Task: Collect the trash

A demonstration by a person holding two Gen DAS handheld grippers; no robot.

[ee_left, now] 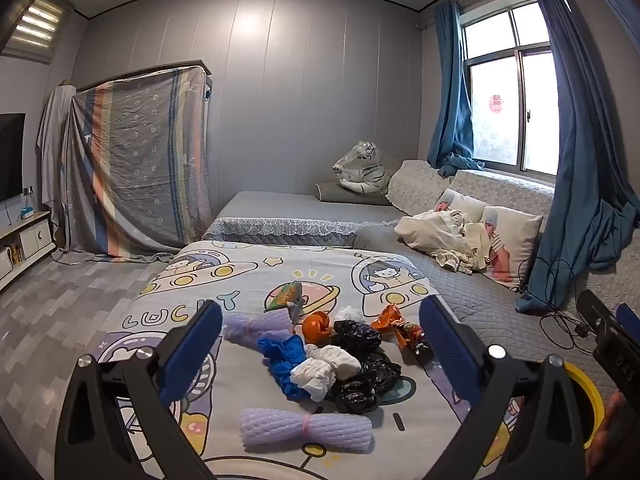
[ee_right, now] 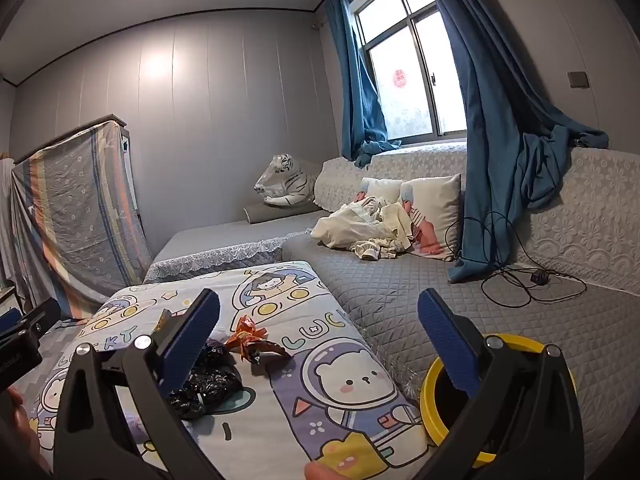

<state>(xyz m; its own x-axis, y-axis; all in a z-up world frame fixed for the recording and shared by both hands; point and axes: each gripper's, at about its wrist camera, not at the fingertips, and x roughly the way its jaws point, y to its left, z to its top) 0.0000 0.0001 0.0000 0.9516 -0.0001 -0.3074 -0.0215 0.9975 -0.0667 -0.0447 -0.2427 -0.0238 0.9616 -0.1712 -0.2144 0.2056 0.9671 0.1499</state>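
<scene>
Trash pile on a cartoon-printed bedsheet (ee_left: 248, 276), heaped near its middle: crumpled black plastic bags (ee_left: 362, 368), crumpled blue glove (ee_left: 286, 354), wadded white tissue (ee_left: 324, 366), orange fruit peel (ee_left: 316, 326), orange-brown foil snack wrapper (ee_left: 400, 326), green snack packet (ee_left: 286, 298), and two lilac foam-net sleeves, one near (ee_left: 306, 428), one farther (ee_left: 256, 328). Left gripper (ee_left: 320, 352) above the pile, blue-padded jaws spread wide, nothing between the pads. Right gripper (ee_right: 320, 344) likewise spread and empty, to the right of the pile. Round yellow-rimmed bin (ee_right: 436, 384) just beside the sheet's right edge, on a grey quilted bed cover (ee_right: 400, 292). Beyond: cream clothes heap (ee_right: 364, 228), white plush tiger (ee_right: 286, 180), blue curtains (ee_right: 492, 128).
</scene>
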